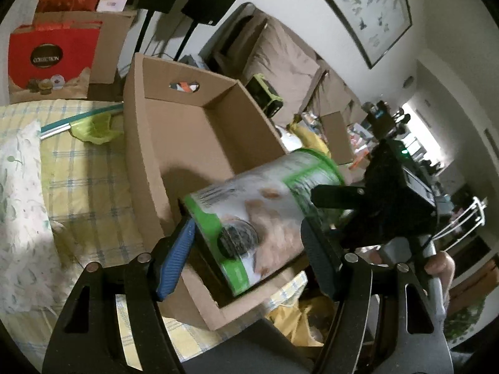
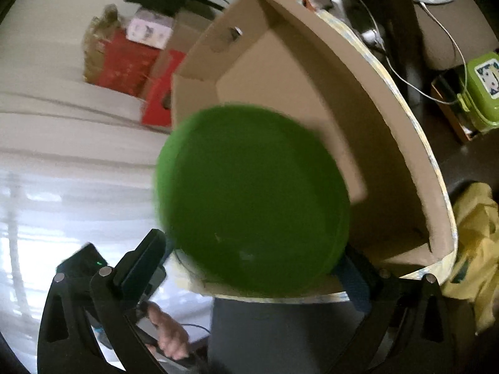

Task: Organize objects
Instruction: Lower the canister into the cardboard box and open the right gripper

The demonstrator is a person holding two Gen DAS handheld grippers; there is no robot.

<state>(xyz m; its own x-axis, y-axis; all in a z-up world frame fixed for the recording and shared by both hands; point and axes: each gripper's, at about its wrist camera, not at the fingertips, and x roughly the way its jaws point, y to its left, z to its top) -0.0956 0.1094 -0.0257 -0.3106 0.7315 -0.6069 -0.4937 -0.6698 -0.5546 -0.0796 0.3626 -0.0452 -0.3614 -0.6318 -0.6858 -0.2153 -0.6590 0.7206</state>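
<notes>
Right hand-held gripper (image 2: 259, 268) grasping the green-lidded can (image 1: 262, 215) over the cardboard box (image 1: 187, 131), left hand-held gripper (image 1: 246, 258) released; the tilted can risks striking the box's near wall.

Bed (image 1: 78, 180) with yellow plaid sheet carries an open cardboard box (image 1: 149, 155), a floral pillow (image 1: 21, 218) (left edge), a crumpled green bag (image 1: 96, 129) and a teal-and-white rod (image 1: 78, 120).

The box (image 1: 199, 143) sits on the bed (image 1: 78, 180). A can (image 1: 259, 212) hangs tilted over its near end. Bags (image 1: 53, 62) stand behind the bed.
</notes>
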